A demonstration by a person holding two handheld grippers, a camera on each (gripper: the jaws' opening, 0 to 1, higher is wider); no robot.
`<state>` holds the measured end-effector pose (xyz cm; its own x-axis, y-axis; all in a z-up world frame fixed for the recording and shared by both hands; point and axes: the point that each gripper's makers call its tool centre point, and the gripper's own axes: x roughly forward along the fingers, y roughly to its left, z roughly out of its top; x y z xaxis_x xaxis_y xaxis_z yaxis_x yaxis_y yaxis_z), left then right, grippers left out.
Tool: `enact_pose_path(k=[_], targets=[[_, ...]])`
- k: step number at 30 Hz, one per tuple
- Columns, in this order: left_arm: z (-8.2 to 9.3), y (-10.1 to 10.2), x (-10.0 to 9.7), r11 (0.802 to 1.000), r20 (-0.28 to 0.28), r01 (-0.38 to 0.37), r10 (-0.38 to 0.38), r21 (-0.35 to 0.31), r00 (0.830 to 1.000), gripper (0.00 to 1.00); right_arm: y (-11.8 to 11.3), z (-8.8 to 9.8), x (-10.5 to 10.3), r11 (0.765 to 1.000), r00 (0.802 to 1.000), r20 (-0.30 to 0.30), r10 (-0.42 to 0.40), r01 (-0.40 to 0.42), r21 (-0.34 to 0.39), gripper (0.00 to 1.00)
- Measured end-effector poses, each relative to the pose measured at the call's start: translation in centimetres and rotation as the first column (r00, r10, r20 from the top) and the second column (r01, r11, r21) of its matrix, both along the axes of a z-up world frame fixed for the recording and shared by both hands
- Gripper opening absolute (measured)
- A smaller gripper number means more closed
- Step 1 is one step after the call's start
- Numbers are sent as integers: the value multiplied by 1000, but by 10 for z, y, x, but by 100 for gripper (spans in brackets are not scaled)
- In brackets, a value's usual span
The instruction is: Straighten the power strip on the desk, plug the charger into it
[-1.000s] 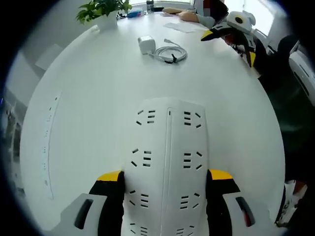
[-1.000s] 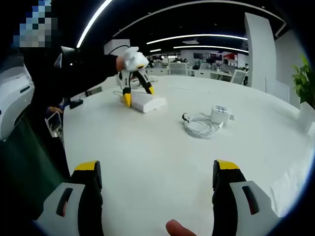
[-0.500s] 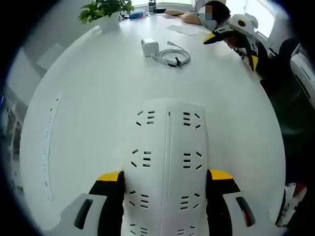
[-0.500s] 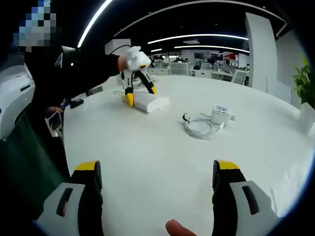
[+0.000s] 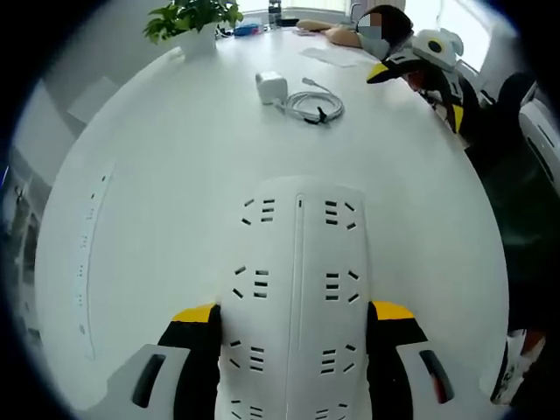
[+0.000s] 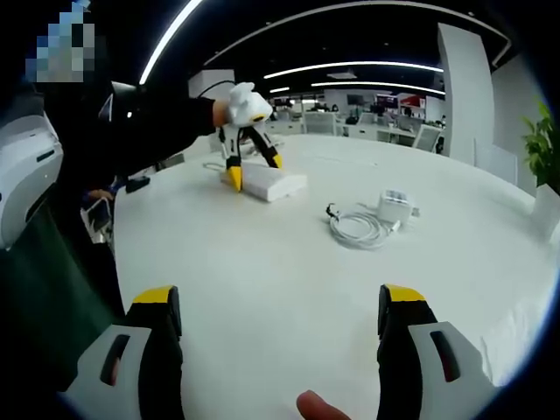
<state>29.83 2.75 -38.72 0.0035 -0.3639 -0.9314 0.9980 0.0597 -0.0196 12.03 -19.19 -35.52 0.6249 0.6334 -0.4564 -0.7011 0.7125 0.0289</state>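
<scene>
A white power strip (image 5: 297,262) lies on the white table, its near end between the yellow-tipped jaws of my left gripper (image 5: 293,313), which is shut on it. In the right gripper view the same strip (image 6: 273,184) sits far across the table with the left gripper (image 6: 254,171) straddling it. The white charger (image 5: 270,86) and its coiled cable (image 5: 315,107) rest beyond the strip, apart from it. They also lie right of the strip as the charger (image 6: 394,206) and cable (image 6: 357,229). My right gripper (image 6: 280,319) hovers open over bare table, holding nothing.
A potted plant (image 5: 194,17) stands at the table's far end, near a seated person and a sheet of paper (image 5: 328,54). A flush cable panel (image 5: 87,254) runs along the left of the table. A fingertip (image 6: 313,407) shows at the bottom edge.
The left gripper has shifted and turned the power strip a little; in the right gripper view the strip sits slightly further right. The right gripper has stayed open and still.
</scene>
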Motion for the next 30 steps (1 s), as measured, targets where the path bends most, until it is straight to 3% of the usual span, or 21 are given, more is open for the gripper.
enact_pose_path(k=[30], targets=[[0,-17,5,1000,0,-13,13,-25,1000,68,-1,-2,-1,1000,1000,-2,6,-6,-6,93]])
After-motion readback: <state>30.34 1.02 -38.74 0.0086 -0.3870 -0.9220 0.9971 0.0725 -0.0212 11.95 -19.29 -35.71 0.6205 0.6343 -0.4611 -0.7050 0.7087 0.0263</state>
